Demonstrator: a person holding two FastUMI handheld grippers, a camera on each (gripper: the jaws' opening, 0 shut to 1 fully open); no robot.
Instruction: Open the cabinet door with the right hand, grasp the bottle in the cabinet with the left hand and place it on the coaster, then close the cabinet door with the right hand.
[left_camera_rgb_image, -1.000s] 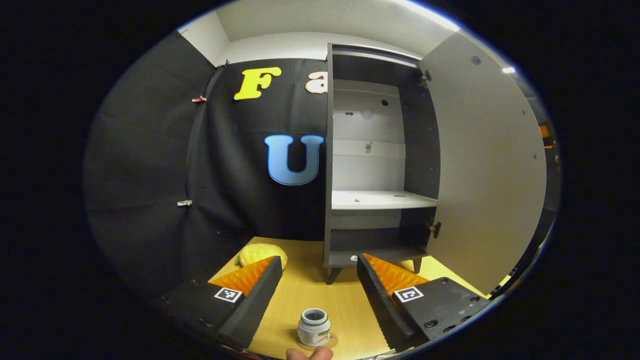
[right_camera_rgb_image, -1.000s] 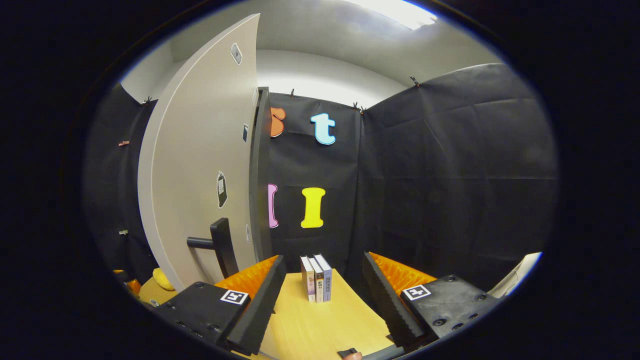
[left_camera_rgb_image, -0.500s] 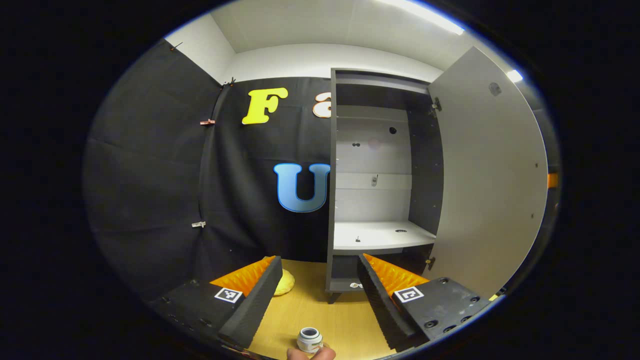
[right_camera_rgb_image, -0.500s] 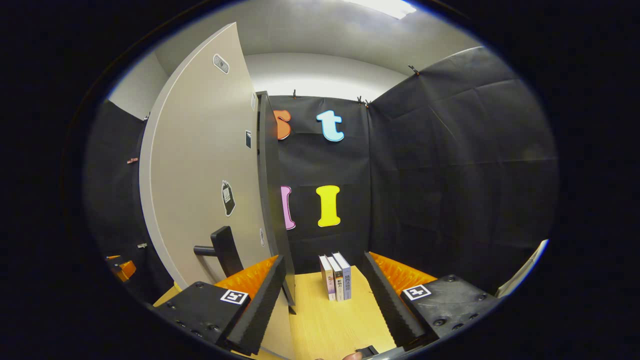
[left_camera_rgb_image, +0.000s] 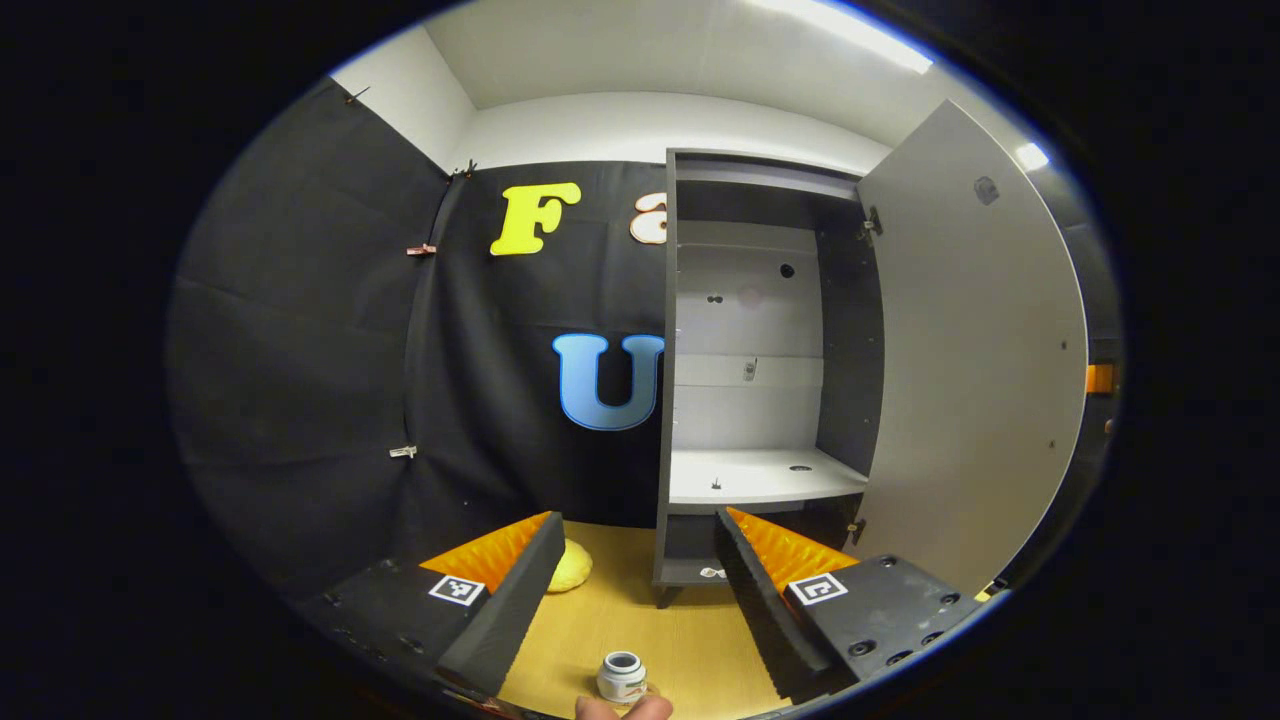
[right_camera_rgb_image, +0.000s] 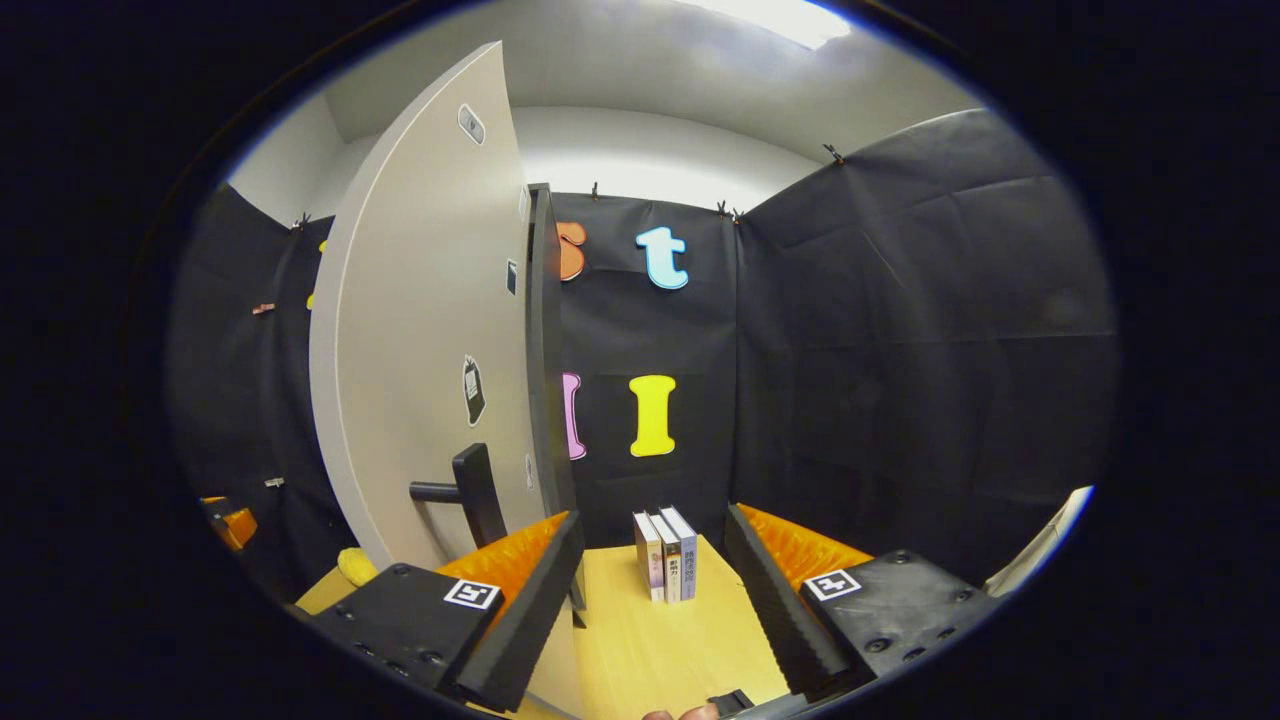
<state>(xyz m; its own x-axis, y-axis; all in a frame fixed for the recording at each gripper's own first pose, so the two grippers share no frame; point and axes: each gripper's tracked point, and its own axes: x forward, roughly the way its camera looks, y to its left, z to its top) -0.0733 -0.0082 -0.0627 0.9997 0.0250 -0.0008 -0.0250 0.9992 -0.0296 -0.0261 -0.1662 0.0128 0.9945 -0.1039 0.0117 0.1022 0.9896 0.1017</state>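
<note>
now: bottle (left_camera_rgb_image: 622, 677) out on the bench (left_camera_rgb_image: 690, 640), cabinet door (left_camera_rgb_image: 975, 350) wide open.
left gripper (left_camera_rgb_image: 630, 570) fingers spread above the bottle; right gripper (right_camera_rgb_image: 650, 585) fingers spread, empty, beside the door handle (right_camera_rgb_image: 470, 492), books (right_camera_rgb_image: 665, 555) ahead.

My tool (left_camera_rgb_image: 632, 590) fingers: ribbed matt black foam. Surface (left_camera_rgb_image: 690, 640): pale wood grain. Cabinet door (right_camera_rgb_image: 420, 330): smooth matt grey. Bottle (left_camera_rgb_image: 621, 677): glossy white plastic.
</note>
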